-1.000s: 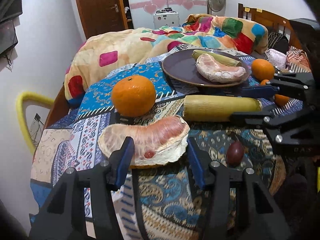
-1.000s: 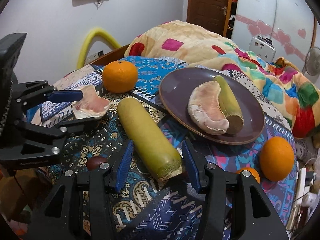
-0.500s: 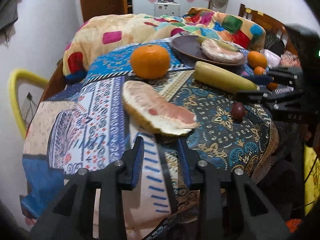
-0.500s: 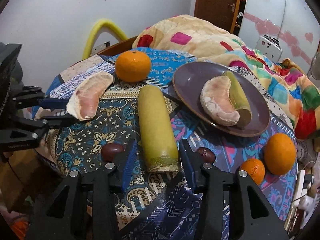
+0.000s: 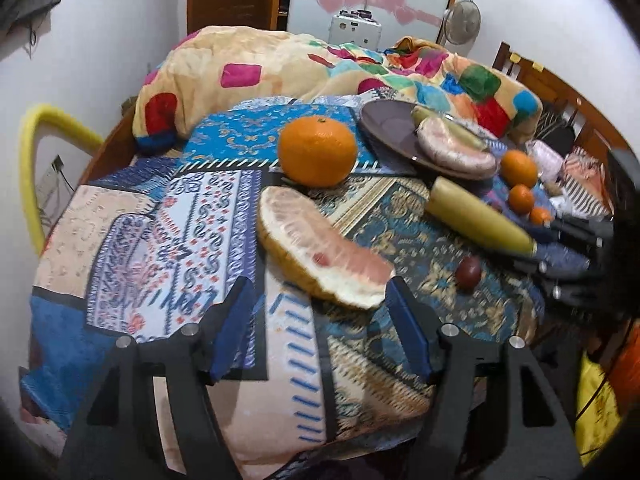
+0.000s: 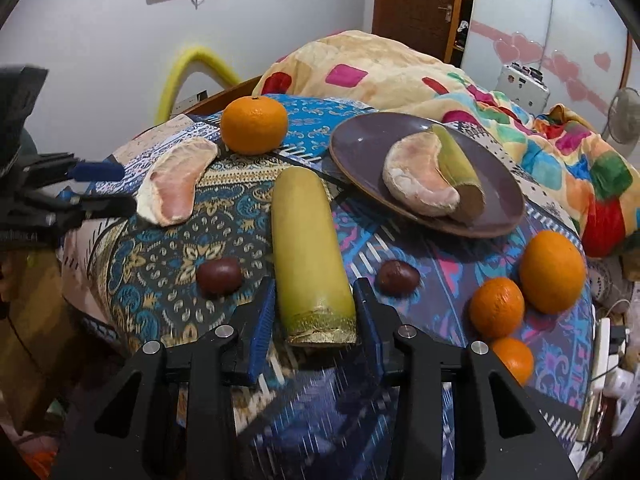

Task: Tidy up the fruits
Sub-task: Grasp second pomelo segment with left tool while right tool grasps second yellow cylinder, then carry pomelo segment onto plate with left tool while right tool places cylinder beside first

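A peeled pomelo wedge [image 5: 320,254] lies on the patterned tablecloth; its near end sits between the tips of my open left gripper [image 5: 320,320]. It also shows in the right wrist view [image 6: 178,186]. A long yellow-green fruit [image 6: 310,254] lies with its cut end between the fingers of my open right gripper [image 6: 314,320]; I cannot tell if they touch it. It shows in the left wrist view [image 5: 478,220] too. A brown plate [image 6: 360,148] holds another pomelo wedge [image 6: 418,178] and a green piece [image 6: 454,156]. A big orange [image 6: 254,124] stands behind.
Two dark round fruits [image 6: 218,276] [image 6: 398,278] flank the long fruit. Three oranges [image 6: 552,272] [image 6: 496,308] [image 6: 512,360] sit at the table's right edge. A colourful quilt [image 6: 380,72] lies behind the table. A yellow chair back [image 5: 40,140] stands at the left.
Both grippers pulled back from the fruits. The left gripper's jaws narrowed half a second ago and are wide again now. The pomelo wedge and long fruit stay on the cloth.
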The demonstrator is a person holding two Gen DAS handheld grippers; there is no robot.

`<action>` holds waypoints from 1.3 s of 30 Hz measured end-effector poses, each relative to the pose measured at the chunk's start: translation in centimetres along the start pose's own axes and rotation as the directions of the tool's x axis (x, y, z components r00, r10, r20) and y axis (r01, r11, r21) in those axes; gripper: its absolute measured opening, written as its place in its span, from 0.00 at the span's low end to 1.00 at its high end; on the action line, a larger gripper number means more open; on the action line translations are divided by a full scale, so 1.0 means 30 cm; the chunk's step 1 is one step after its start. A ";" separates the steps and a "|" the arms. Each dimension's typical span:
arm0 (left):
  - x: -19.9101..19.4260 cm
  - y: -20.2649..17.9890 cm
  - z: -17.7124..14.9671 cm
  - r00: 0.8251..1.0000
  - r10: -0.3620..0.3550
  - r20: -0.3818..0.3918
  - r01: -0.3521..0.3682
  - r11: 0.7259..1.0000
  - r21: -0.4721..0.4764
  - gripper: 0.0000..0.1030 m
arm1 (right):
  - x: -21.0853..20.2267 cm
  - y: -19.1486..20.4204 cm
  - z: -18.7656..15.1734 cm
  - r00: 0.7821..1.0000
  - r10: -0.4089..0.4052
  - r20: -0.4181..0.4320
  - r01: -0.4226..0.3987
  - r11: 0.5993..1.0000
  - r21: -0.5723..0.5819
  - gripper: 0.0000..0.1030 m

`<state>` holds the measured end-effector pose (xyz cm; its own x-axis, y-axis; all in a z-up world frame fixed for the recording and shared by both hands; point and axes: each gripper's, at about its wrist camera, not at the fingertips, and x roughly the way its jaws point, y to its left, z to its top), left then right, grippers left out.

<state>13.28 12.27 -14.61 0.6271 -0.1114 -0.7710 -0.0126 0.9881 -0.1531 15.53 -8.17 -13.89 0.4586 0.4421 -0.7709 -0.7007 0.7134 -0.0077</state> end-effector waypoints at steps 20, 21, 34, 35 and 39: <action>0.179 -0.040 0.080 0.996 0.086 -0.032 -0.084 0.996 0.038 0.70 | 0.075 0.000 0.070 0.997 0.082 0.002 -0.082 0.997 -0.009 0.35; 0.181 -0.036 0.085 0.996 0.083 -0.033 -0.082 0.996 0.034 0.70 | 0.086 -0.001 0.071 0.996 0.087 -0.002 -0.087 0.996 -0.006 0.35; 0.176 -0.014 0.091 0.993 0.119 0.013 -0.119 0.992 0.035 0.48 | 0.060 -0.011 0.058 0.997 0.079 0.014 -0.080 0.996 0.031 0.34; 0.168 -0.018 0.085 0.994 0.112 0.010 -0.112 0.993 0.037 0.48 | 0.051 -0.013 0.057 0.997 0.075 0.019 -0.076 0.997 0.033 0.34; 0.130 -0.038 0.056 0.995 0.099 0.008 -0.099 0.994 0.041 0.48 | -0.009 -0.030 0.056 0.996 0.066 0.057 -0.070 0.996 0.057 0.34</action>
<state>17.06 10.88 -16.41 0.6291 -0.0126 -0.7772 -0.0424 0.9978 -0.0505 16.96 -8.03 -12.60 0.4416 0.5187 -0.7321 -0.6984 0.7109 0.0824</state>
